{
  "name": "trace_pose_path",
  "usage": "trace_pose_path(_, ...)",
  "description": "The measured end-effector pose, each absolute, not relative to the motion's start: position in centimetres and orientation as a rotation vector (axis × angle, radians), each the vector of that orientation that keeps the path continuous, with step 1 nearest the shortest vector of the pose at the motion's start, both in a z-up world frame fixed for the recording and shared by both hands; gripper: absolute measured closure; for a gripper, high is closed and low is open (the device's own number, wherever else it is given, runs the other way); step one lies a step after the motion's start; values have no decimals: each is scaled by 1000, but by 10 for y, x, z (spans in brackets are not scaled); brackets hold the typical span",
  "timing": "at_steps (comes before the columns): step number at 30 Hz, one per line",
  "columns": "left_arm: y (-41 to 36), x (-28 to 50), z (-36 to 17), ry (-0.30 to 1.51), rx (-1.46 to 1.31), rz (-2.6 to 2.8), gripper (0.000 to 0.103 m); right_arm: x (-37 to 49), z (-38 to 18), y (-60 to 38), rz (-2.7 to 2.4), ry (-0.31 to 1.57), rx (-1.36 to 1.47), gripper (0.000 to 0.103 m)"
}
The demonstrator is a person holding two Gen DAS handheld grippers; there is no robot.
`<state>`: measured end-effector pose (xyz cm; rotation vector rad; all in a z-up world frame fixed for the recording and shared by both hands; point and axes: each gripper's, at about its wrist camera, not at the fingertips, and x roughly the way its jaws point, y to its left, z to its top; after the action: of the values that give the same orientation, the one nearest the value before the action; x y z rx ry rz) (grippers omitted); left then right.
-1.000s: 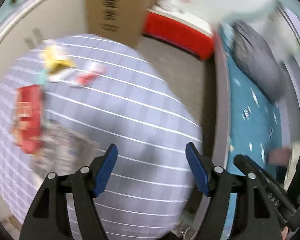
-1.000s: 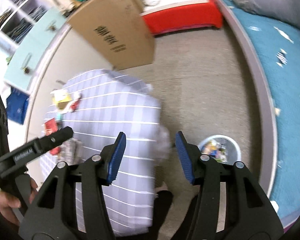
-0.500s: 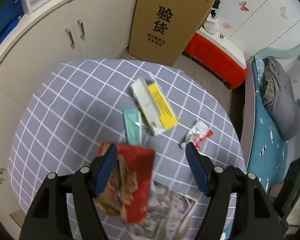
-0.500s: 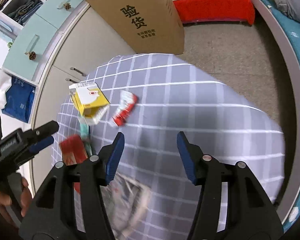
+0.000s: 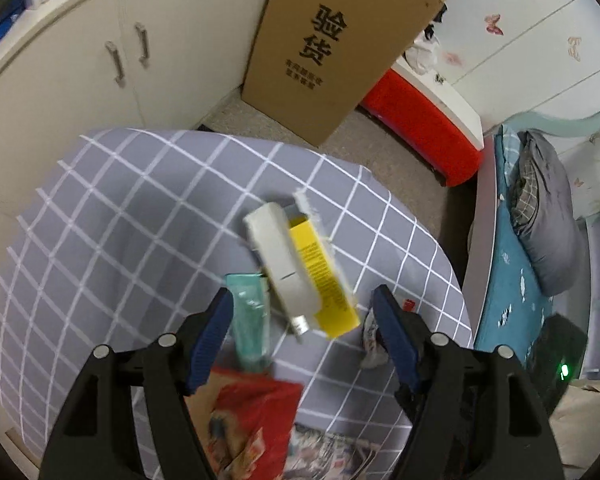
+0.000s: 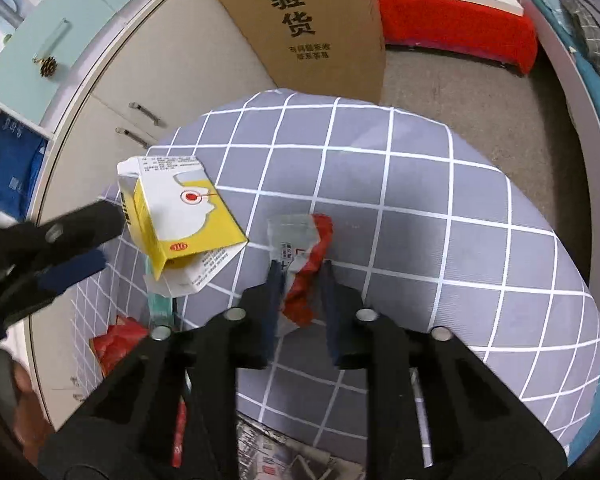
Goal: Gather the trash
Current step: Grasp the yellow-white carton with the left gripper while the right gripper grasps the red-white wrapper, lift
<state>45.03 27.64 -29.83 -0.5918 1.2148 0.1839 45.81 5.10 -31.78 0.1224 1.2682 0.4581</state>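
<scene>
1. While its jaws are closing, the right gripper (image 6: 299,280) has the red-and-white wrapper (image 6: 302,252) between its pads on the checked cloth (image 6: 420,200).
2. The left gripper (image 5: 302,316) stands wide open and holds nothing, over the yellow box (image 5: 300,276) and the teal packet (image 5: 250,320).
3. A red bag (image 5: 256,420) and a printed paper (image 5: 332,456) lie nearer the cameras.

A crumpled red-and-white wrapper (image 6: 304,264) lies on the checked cloth, near an opened yellow-and-white carton (image 6: 180,220). Beside the carton sit a teal packet (image 5: 250,320) and a red bag (image 5: 256,416).
</scene>
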Motion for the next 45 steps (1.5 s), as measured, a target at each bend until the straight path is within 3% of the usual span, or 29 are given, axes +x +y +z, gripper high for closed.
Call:
trace_pose_path(7, 274, 477, -330, 1278, -654, 179, 33, 463, -309, 20, 430, 1232, 173, 87)
trace_pose_path(8, 273, 479, -333, 1291, -643, 187, 37, 464, -308, 16, 430, 1231, 187, 87)
trace_pose_path(9, 273, 483, -336, 1304, -629, 191, 50, 465, -306, 13, 430, 1229, 202, 87)
trace_pose_path(12, 273, 485, -338, 1311, -636, 184, 52, 466, -304, 9, 434, 1225, 226, 87)
trace_pose_path(25, 234, 461, -292, 1209, -508, 161, 58, 455, -288, -16, 471, 1212, 308, 87)
trace_pose_path(34, 124, 437, -248, 1136, -322, 94, 58, 430, -276, -112, 435, 1183, 399, 87)
trace_pose_path(45, -75, 412, -268, 1198, -161, -131, 58, 367, -292, -315, 210, 1185, 482, 87)
